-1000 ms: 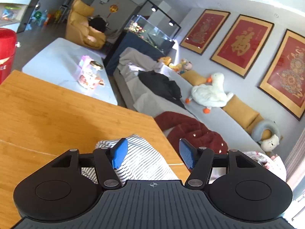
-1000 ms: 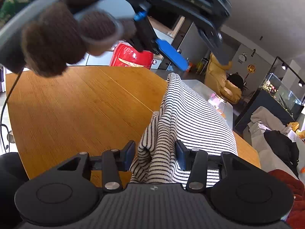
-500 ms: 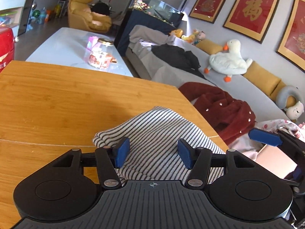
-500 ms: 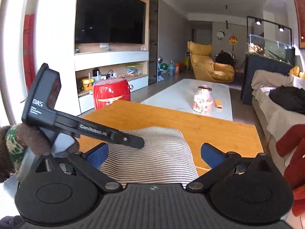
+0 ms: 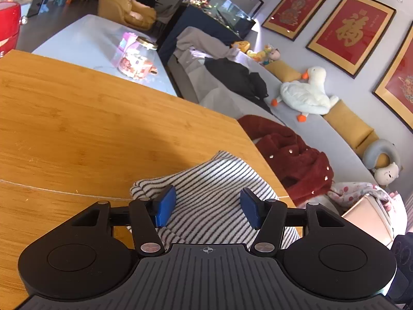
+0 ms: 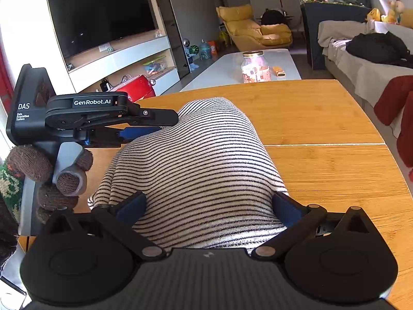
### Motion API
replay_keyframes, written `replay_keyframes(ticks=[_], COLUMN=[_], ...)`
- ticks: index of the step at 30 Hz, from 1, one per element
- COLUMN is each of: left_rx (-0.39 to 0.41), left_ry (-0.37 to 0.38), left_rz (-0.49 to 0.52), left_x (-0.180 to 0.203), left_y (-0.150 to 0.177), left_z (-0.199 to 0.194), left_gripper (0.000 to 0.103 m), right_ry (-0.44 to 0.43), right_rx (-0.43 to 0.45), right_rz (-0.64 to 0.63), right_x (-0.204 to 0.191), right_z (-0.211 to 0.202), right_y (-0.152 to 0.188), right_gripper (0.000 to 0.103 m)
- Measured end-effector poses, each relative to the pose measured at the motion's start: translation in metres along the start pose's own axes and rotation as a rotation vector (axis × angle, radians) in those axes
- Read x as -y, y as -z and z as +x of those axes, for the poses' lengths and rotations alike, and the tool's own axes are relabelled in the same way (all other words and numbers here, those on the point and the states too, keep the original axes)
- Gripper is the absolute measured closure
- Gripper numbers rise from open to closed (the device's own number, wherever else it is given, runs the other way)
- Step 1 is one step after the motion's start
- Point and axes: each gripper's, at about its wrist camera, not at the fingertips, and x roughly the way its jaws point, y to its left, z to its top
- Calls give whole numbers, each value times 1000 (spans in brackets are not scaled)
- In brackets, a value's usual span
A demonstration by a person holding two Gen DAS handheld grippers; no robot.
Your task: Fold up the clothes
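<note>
lower centre of the right wrist view: right gripper [image 6: 208, 206] with jaws spread wide, blue pads at either flank of the striped garment [image 6: 201, 170], nothing pinched between them. bundled and humped, black-and-white stripes, lying on the wooden table [image 6: 322, 129] just ahead of the fingers. left edge of the same view: left gripper [image 6: 144, 128] reaching in sideways, held by a gloved hand [image 6: 49, 180], its tip against the far left side of the bundle

lower centre of the left wrist view: left gripper [image 5: 207, 206] parted, blue pads apart above the striped cloth [image 5: 206, 180], nothing clamped. garment heaped at the table's [image 5: 77, 129] right edge, lower middle of the frame

farther back, centre right: red fleece coat [image 5: 291, 155] on a grey sofa [image 5: 322, 134], white goose plush [image 5: 304, 93] beyond. upper left: pale coffee table [image 5: 77, 38] with a jar [image 5: 134, 62]. upper right: red framed pictures [image 5: 351, 28] on the wall
</note>
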Motion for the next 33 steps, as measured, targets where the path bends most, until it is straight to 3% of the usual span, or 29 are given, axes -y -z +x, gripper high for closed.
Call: replay_keyframes(ticks=[5,7,11,13,18,21,24,27,31,33], left_rx=[5,31,60,73,-2,-51,-92,-100,-113,-80], left_ry=[-35,-44,-43,-41,34,58,108,133,130,106], left_rz=[-5,-31,-27,-24,11,34,23,31,29,32], left_x=[6,12,26,32,45,52,57,59,55,55], left_y=[-3,-3,19,30,65,79,88,91,87,82], left_z=[0,-16,-59,-80,-87,-74,-63,-59,-63,-77], left_gripper=[42,42,30,34,51,55,53,51,50,45], right_ry=[9,7,5,0,23,31,-19,-16,4,14], right_rx=[-3,-6,14,48,146,114,78,63,45,37], right_rz=[-18,-23,-25,-20,96,167,232,182,80,29], right_x=[-5,-3,2,7,35,51,60,51,36,28], right_z=[0,-1,-10,-19,-29,-19,-11,-8,-4,-2], right_y=[3,3,5,3,-6,-6,0,1,1,1], right_gripper=[0,0,0,0,0,15,18,21,15,10])
